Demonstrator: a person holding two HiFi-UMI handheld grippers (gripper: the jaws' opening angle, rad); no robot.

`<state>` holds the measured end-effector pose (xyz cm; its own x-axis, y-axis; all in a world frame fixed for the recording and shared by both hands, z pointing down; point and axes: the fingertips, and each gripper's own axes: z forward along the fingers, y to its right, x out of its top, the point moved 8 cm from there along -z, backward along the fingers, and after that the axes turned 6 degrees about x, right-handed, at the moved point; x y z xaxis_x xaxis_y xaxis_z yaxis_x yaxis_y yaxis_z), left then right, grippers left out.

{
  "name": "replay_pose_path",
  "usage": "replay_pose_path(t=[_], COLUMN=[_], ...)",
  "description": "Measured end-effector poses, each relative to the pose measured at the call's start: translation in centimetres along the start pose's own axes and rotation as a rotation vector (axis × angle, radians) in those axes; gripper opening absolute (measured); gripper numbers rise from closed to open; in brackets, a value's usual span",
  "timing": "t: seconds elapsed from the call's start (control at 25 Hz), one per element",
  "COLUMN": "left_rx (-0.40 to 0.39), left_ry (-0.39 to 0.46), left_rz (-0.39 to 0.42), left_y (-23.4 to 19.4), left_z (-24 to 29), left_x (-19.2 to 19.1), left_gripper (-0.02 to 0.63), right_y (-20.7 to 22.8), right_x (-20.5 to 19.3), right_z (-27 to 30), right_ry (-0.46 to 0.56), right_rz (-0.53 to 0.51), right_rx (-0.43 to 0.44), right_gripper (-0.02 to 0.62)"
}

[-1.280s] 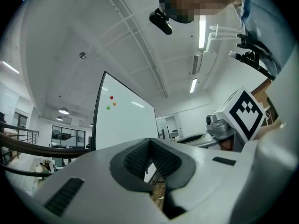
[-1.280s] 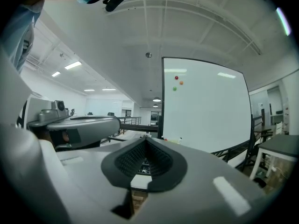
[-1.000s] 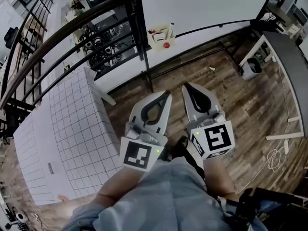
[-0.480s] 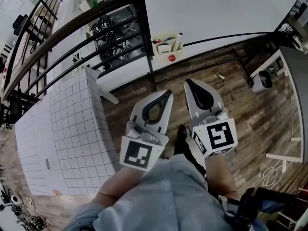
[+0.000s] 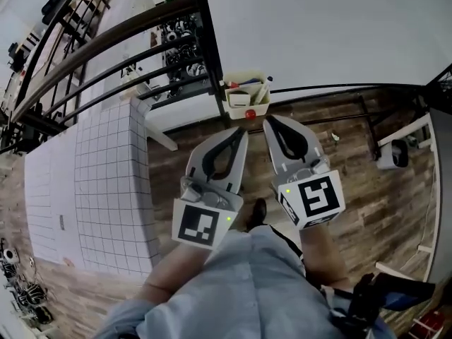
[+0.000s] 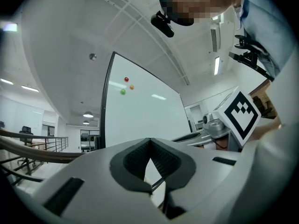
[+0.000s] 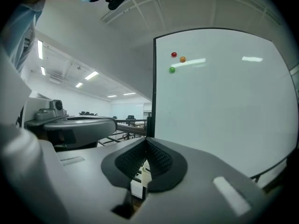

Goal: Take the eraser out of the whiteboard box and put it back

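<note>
Since a second ago the whiteboard box [image 5: 247, 99] has slid down the head view toward us. It was well apart from both tools then; now it sits just beyond their tips, and the whiteboard [image 5: 318, 34] fills more of the top of that view.

We hold the left gripper [image 5: 244, 131] and the right gripper [image 5: 266, 121] side by side, each with one marker cube, the left cube [image 5: 201, 224] and the right cube [image 5: 316, 198]. Both tools are clenched on nothing: in each gripper view the dark pads meet at the tip with only background behind them.

The box hangs at the lower left corner of the whiteboard, beside the board's dark frame post [image 5: 208, 55]. One marker pen [image 5: 263, 90] leans in it, and a pale block [image 5: 239, 100] lies in its left part. That block is probably the eraser, though it is too small to be sure. One red round knob [image 5: 249, 114] sits on the box front, closest to the left tool's tip.

Around us we count:
- one gridded white panel [image 5: 99, 182] to the left;
- one dark railing [image 5: 106, 37] behind the panel;
- one small white bin [image 5: 390, 155] on the wooden floor [image 5: 367, 203] to the right;
- one dark shoe [image 5: 258, 209] between the tools.

On the whiteboard the right gripper view shows three magnets: one red magnet [image 7: 174, 54], one orange magnet [image 7: 182, 59] and one green magnet [image 7: 172, 70].
</note>
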<state>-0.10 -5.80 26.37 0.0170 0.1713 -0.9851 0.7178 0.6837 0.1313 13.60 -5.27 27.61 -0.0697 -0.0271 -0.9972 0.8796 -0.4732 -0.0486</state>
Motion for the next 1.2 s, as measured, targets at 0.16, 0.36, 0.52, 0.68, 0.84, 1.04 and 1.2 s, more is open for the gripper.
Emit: replay_pose_path(t=[0.16,0.36,0.52,0.68,0.84,1.04,1.2], left_rx=[0.052,0.109,0.142,0.152,0.161,0.172,0.183], left_ry=[0.012,0.008,-0.001,-0.016,-0.038,-0.064,-0.085], left_rz=[0.022,0.026,0.011,-0.002,-0.027,-0.041,-0.053], left_y=[0.1,-0.6,-1.5,-2.6,-3.9,-5.9,-7.3], left_z=[1.3,2.7,3.8,4.8,5.5,6.5,7.6], left_x=[0.6,0.7,-0.4,-1.9,-3.2,-4.6,-5.7], left_gripper=[-0.002,-0.002,-0.002,-0.002,-0.002,-0.002,-0.002], right_y=[1.5,3.1,4.0,4.4,4.3,4.3,4.6], right_x=[0.7,1.0,-0.1,-1.4,-2.6,-3.5,-5.0], right_z=[0.8,2.4,4.0,5.6,7.7,10.3,11.8], right_ry=[0.006,0.007,-0.023,-0.056,-0.086,-0.137,-0.199], right_rz=[-0.033,-0.051,-0.047,-0.048,-0.050,-0.095,-0.120], right_rx=[0.071,0.130,0.162,0.201,0.272,0.316,0.343], right_gripper=[0.002,0.004,0.011,0.014,0.036,0.133,0.156])
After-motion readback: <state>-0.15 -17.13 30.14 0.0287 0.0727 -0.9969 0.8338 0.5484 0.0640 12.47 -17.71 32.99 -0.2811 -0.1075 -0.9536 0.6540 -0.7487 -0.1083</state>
